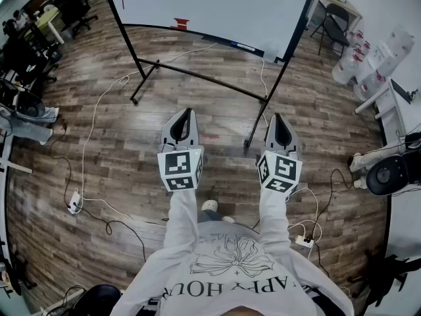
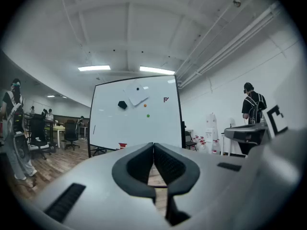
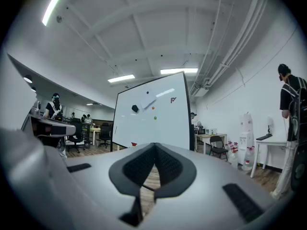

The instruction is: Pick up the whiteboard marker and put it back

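Observation:
The whiteboard (image 1: pixel 217 5) stands on a black wheeled frame across the wooden floor ahead of me. A thin dark stick, perhaps the marker (image 1: pixel 122 2), clings near the board's left edge; it also shows in the left gripper view (image 2: pixel 94 129). A small red thing (image 1: pixel 179 24) sits on the board's lower ledge. My left gripper (image 1: pixel 189 112) and right gripper (image 1: pixel 277 117) are held level side by side, well short of the board. Both are shut with nothing between their pads, as the left gripper view (image 2: pixel 153 145) and right gripper view (image 3: pixel 155 145) show.
A black eraser (image 2: pixel 123 104), a paper sheet and coloured dots are on the board. White cables (image 1: pixel 99 110) trail over the floor at the left. Office chairs and desks (image 1: pixel 26 45) stand at far left, a folding chair (image 1: pixel 335 22) and white bottles at right. A person (image 2: pixel 252 107) stands at right.

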A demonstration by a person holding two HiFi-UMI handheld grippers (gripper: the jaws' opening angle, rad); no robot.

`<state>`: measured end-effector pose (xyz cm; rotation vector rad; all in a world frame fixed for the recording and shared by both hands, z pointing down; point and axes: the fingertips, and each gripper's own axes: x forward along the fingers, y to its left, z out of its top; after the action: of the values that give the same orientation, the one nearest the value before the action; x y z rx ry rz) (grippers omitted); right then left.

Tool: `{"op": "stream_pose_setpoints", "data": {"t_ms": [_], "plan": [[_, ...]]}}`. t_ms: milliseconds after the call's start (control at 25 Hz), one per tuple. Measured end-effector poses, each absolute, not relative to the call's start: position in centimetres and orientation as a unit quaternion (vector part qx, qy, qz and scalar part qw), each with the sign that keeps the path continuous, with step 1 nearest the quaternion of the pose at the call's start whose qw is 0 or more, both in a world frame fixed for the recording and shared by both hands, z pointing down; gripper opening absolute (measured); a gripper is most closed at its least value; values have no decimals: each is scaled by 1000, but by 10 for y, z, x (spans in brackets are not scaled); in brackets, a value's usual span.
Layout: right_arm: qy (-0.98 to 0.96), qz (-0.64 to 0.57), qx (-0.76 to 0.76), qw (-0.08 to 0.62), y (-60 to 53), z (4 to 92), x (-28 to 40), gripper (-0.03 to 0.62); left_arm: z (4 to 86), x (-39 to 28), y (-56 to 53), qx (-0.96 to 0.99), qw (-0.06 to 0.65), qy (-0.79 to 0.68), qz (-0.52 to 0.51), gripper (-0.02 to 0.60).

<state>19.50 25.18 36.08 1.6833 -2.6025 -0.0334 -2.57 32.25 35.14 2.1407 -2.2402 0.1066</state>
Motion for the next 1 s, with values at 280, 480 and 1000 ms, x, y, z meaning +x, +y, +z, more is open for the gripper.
{"op": "stream_pose_setpoints", "data": {"t_ms": [280, 480, 1000], "plan": [[-839, -10, 543, 21, 244, 363, 189, 3, 354, -33, 316, 691, 20, -722, 32, 6], [-838, -10, 545, 21, 237, 366, 179, 2, 356, -45, 309, 690, 21, -723, 31, 6], [-825, 3, 565, 33, 214, 389, 145, 3, 375, -79, 276, 707, 34, -705, 35, 6]]}}
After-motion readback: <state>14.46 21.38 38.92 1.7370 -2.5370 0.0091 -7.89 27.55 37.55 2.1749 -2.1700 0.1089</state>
